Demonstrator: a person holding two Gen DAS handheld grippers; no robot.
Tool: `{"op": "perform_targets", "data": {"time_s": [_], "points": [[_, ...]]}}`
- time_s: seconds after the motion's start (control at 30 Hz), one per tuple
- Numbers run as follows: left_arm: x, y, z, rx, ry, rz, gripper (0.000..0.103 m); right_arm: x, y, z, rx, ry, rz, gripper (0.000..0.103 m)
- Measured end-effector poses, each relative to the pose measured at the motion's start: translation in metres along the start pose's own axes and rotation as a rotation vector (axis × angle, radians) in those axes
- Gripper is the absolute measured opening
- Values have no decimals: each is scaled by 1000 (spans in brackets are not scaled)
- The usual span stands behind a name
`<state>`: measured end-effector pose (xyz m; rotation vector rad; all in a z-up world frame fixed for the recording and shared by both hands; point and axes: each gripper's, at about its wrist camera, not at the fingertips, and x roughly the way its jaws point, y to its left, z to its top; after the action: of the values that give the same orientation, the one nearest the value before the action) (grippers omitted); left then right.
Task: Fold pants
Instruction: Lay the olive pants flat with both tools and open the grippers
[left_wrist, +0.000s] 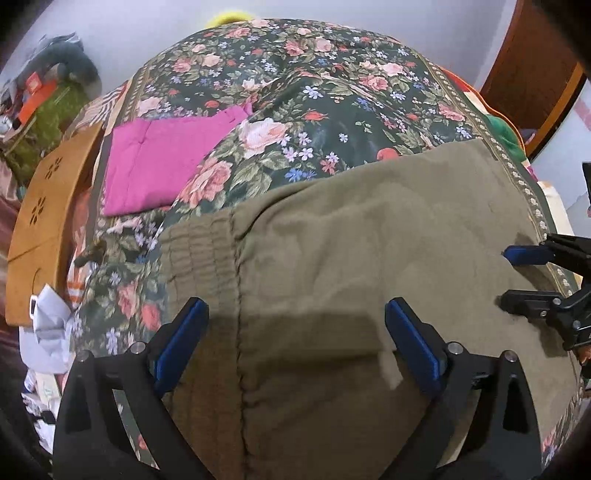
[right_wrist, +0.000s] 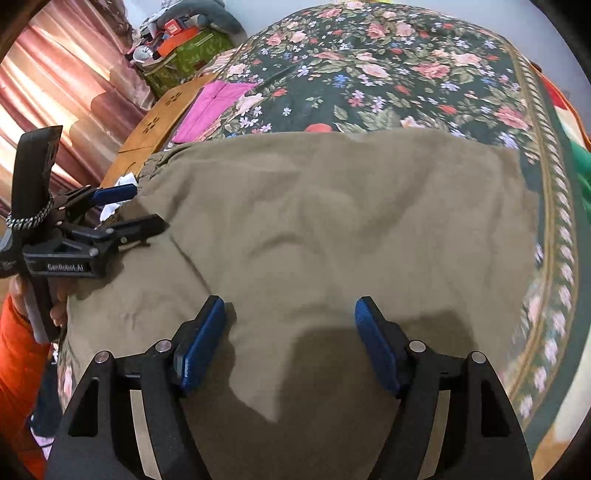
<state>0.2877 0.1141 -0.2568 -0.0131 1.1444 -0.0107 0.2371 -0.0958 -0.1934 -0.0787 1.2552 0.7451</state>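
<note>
- Olive pants lie flat on floral bedspread, elastic waistband twd the left.
- L gripper spread wide over waistband seam, pinching nothing.
- R gripper also spread, empty, over leg cloth.
- Fabric looks soft, light, limp; prob. sags & wrinkles. Best grab at thick waistband and hem edge.

Pants lie flat on bedspread. Folded cloth on bedspread at 10 o'clock from pants. Wooden board at 9 o'clock, beside the bed edge.
</note>
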Motion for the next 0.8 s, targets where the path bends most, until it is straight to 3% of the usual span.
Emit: {"op": "perform_targets", "data": {"time_s": [0.23, 0.8], "points": [[-20, 4, -27, -13, -5, 18, 98, -24, 2, -29, -7, -43, -63, 70], [-61, 23, -79, -104, -39, 42, 98, -65, -5, -96, 122, -124, -106, 73]]}}
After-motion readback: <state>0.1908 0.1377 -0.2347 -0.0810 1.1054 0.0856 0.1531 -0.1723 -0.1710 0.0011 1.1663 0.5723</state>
